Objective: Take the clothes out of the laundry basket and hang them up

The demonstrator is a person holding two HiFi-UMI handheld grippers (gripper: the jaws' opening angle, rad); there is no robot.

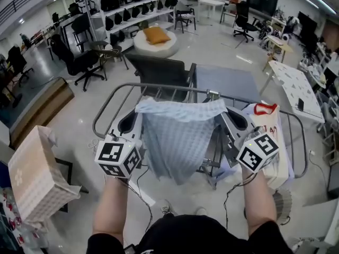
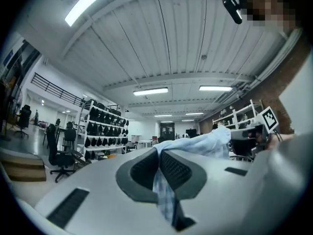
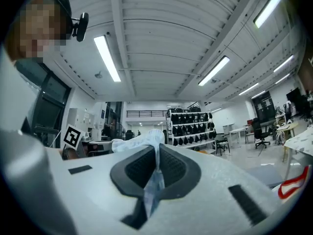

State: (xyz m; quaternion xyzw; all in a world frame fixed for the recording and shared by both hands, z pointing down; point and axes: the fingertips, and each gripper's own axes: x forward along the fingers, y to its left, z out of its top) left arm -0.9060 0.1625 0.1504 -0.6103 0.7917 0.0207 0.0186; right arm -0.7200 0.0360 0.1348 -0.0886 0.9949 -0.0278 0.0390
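Both grippers are level and pointed away from the person. The left gripper (image 1: 132, 118) is clenched on the upper left corner of the blue checked garment (image 1: 177, 136); in the left gripper view the fabric runs straight down between the closed ribbed pads, with a strip of it hanging below them. The right gripper (image 1: 231, 118) is likewise clamped on the garment's upper right corner, and the right gripper view shows a thin fold of cloth pinched between the pads. The garment is off the floor and spread between the two grippers: the top edge sags slightly in the middle and the body drapes down to a loose point. It hangs on the person's side of the top rail of the metal drying rack (image 1: 159, 87); I cannot tell whether the cloth touches the rail. A white bag-like item with a red handle (image 1: 265, 109) sits just beside the right gripper, at the right end of the rack. A dark office chair (image 1: 159, 67) stands directly behind the rack. A cardboard box (image 1: 32, 173) is well apart at lower left. Further back there is a round white seat with an orange cushion (image 1: 155, 36), and shelving with dark items (image 1: 132, 4) stands behind that. A white patterned table (image 1: 296, 89) is at right.
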